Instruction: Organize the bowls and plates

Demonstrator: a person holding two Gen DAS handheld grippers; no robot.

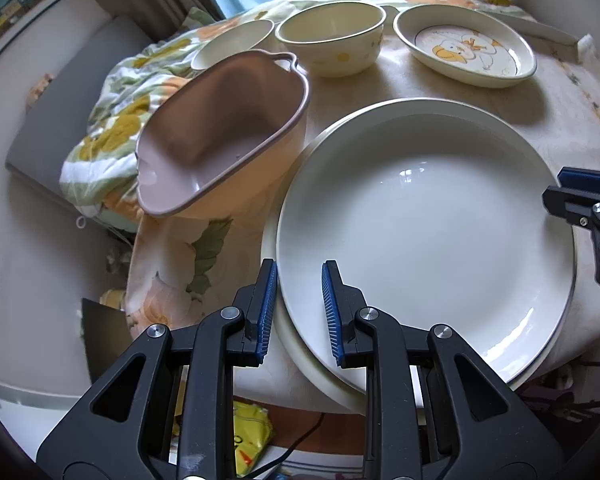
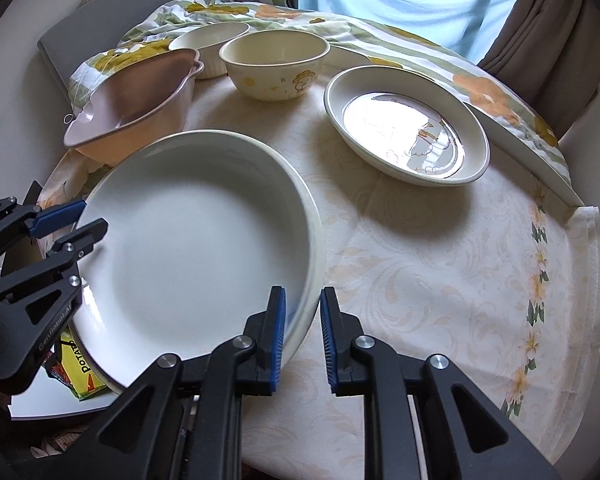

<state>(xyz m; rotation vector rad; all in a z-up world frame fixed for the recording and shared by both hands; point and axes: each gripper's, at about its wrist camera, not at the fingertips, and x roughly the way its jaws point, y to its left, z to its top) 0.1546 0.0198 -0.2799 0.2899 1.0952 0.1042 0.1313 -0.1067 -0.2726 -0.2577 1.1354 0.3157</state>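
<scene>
A large white plate (image 1: 424, 224) lies on top of a second white plate (image 1: 300, 352) at the table's near edge; the top plate also shows in the right wrist view (image 2: 196, 236). My left gripper (image 1: 298, 304) is open, its jaws straddling the plates' left rim. My right gripper (image 2: 302, 326) is open, its jaws straddling the right rim. Behind stand a pink heart-shaped dish (image 1: 220, 136), a cream bowl (image 1: 332, 38), a small white ramekin (image 1: 232, 42) and an oval duck-print dish (image 1: 466, 46).
The table carries a cream floral cloth (image 2: 440, 272), with a bunched flowered blanket (image 1: 112, 128) at the back left. A yellow packet (image 2: 80, 372) lies below the table edge. A grey cushion (image 2: 72, 36) sits behind.
</scene>
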